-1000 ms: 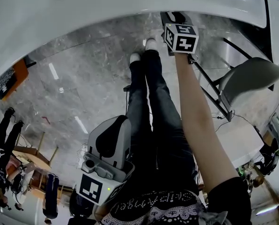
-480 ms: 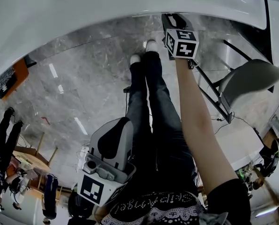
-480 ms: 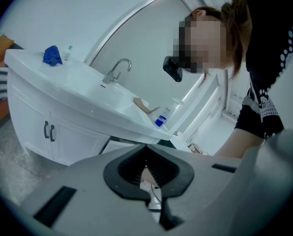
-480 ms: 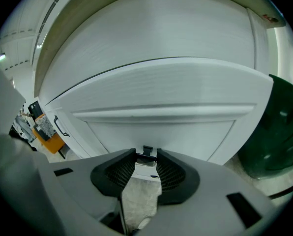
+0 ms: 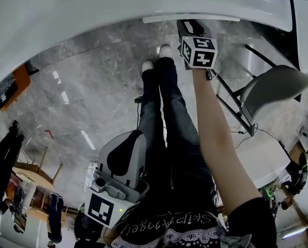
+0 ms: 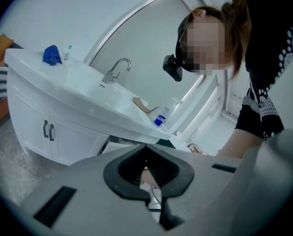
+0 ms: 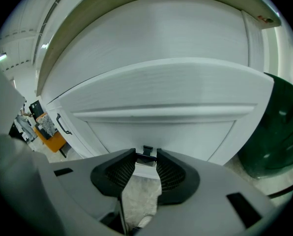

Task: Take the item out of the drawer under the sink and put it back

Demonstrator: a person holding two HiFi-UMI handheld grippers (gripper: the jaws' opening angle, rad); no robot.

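In the right gripper view the white drawer front [image 7: 161, 124] under the sink fills the frame. Its small black handle [image 7: 147, 151] sits between my right gripper's pads [image 7: 171, 171], and the right gripper [image 7: 146, 157] is shut on it. From the head view the right gripper [image 5: 189, 26] reaches to the counter's underside, where the drawer's top edge [image 5: 216, 18] shows as a thin white strip. My left gripper [image 5: 122, 155] hangs low by the person's hip, shut on nothing. The item inside the drawer is hidden.
The left gripper view shows the white sink counter [image 6: 87, 90] with a faucet [image 6: 116, 69], a blue cloth [image 6: 51, 54] and cabinet doors [image 6: 48, 130]. A dark green bin [image 7: 279, 127] stands right of the drawer. A grey chair [image 5: 275, 87] is on the right.
The drawer's white top edge has come out from under the counter as the right gripper drew back a little. The left gripper has stayed put.
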